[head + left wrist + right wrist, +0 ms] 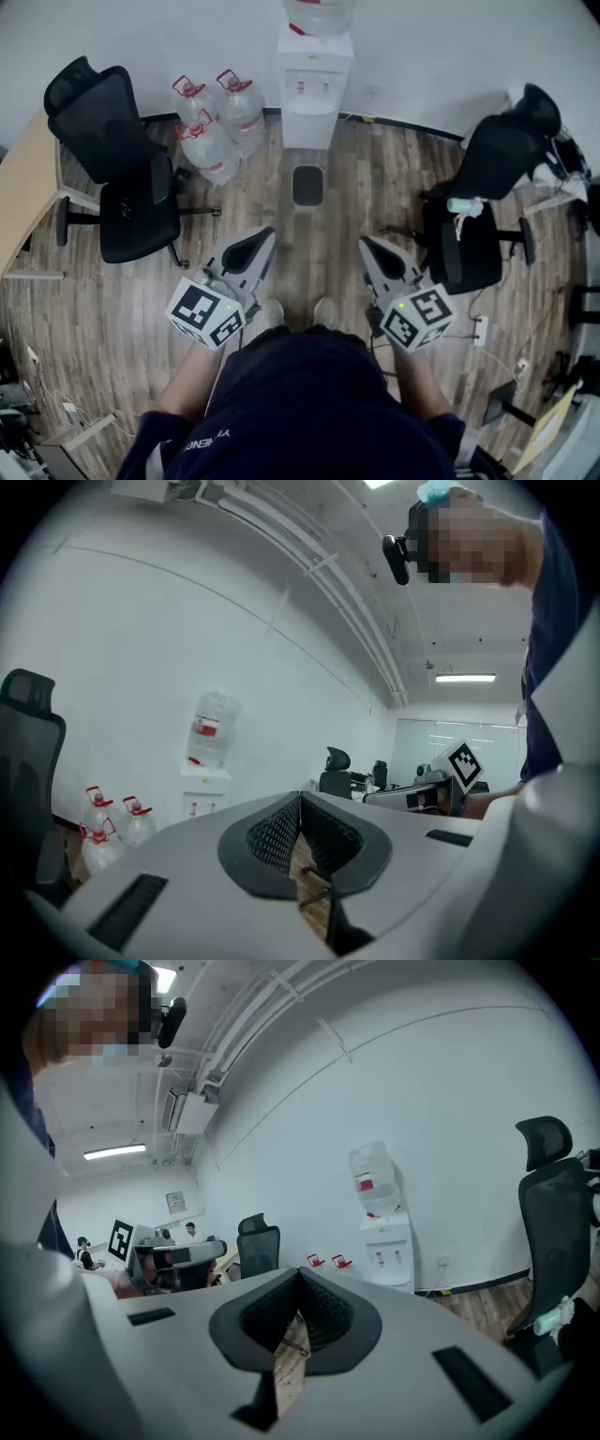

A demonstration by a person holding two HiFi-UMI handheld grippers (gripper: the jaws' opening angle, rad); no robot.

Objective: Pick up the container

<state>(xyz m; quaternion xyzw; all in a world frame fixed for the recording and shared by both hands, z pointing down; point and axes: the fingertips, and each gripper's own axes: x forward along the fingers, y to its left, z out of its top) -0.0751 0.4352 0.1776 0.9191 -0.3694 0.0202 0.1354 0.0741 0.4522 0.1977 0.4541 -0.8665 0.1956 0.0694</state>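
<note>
A small dark bin [307,185], the only container-like thing here, stands on the wooden floor in front of a white water dispenser [315,84]. My left gripper [267,232] is held at waist height and points toward it, jaws shut with nothing between them. My right gripper [366,242] is held level beside it, likewise shut and empty. Both are well short of the bin. In the left gripper view the closed jaws [300,796] hide the bin. In the right gripper view the closed jaws [298,1272] hide it too.
Several large water bottles [217,127] stand left of the dispenser. One black office chair [122,178] is at the left beside a wooden desk [23,187], and another chair [487,197] at the right. Cables and a power strip [480,330] lie at the right.
</note>
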